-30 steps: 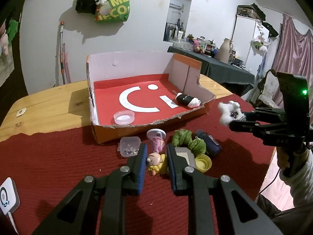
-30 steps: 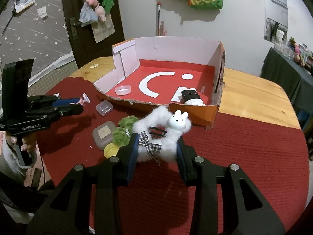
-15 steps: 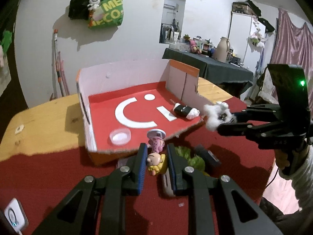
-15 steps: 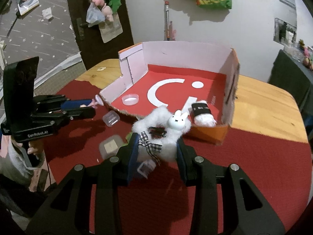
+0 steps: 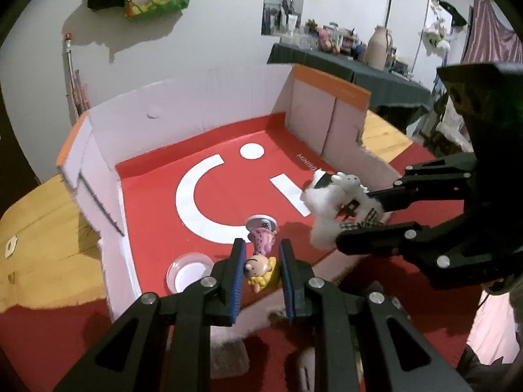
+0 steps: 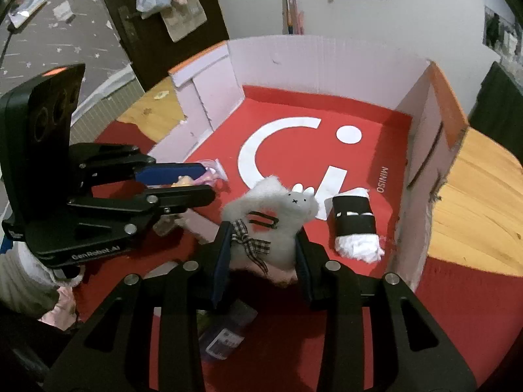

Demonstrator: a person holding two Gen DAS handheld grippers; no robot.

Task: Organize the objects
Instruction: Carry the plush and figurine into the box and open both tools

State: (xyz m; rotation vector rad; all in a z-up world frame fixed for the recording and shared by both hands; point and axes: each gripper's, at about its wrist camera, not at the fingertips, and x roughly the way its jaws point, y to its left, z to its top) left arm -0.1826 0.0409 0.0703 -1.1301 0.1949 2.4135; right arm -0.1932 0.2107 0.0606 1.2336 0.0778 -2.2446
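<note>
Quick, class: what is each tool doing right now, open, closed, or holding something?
Left tool: closed on the small doll figure.
Right tool: closed on the fluffy white bunny toy.

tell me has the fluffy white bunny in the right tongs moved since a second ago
Yes. The fluffy white bunny, clamped in the right tongs, has travelled forward: a second ago it hung short of the cardboard box; now it hangs over the box's low front edge.

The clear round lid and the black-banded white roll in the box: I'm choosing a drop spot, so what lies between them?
Bare red floor with white logo; left wrist view shows lid, right wrist view roll.
</note>
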